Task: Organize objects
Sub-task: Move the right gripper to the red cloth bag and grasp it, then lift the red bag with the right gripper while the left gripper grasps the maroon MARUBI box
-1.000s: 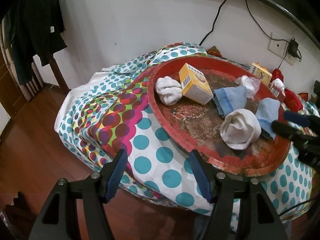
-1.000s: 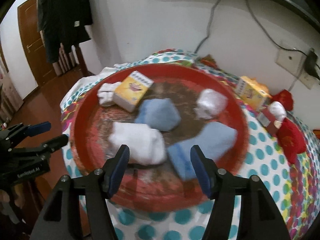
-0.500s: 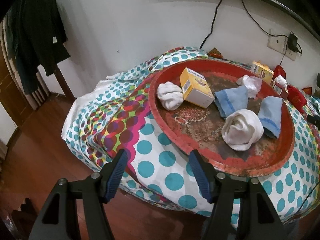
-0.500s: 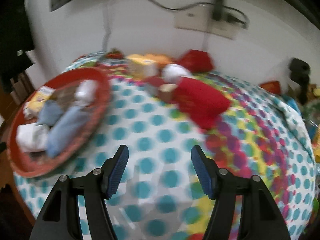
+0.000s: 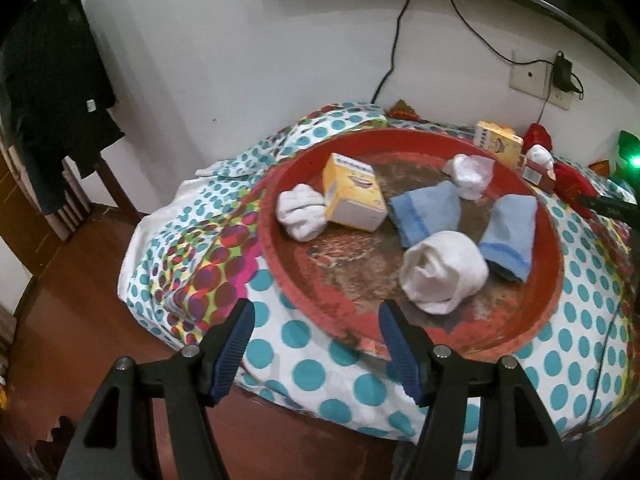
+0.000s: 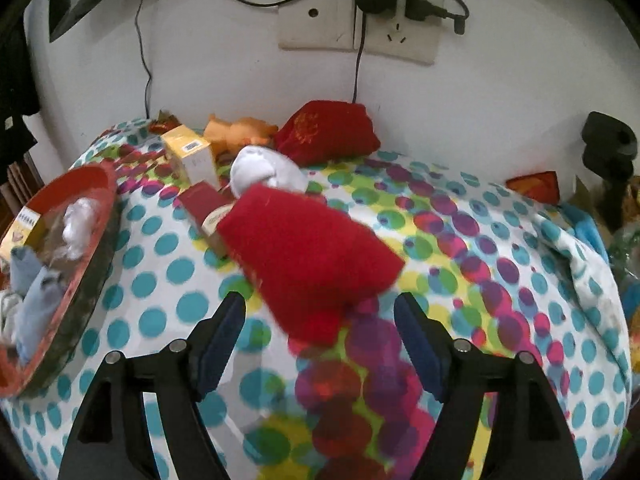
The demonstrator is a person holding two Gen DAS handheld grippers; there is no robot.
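Red pouch [image 6: 308,256] on dotted tabletop [image 6: 460,264], just ahead of right gripper [image 6: 320,320], fingers [image 6: 224,328] spreading, pinching nothing. Left gripper [image 5: 316,344] spread, empty, before red tray [image 5: 554,248] rim.

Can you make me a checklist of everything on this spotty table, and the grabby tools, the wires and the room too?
Surface: spotty tablecloth, rumpled at its far edges.
Job's things: round red tray holds two white sock bundles, two blue socks, a yellow box and a white bundle in clear wrap.
Clutter: red pouch in front of the right tool, second red pouch by the wall, another yellow box, white bundle, dark red box.
Grippers: left tool open, empty; right tool empty, jaws opening.
Cables: black cords run to the wall socket.
Surroundings: white wall, wooden floor, dark clothes hanging.
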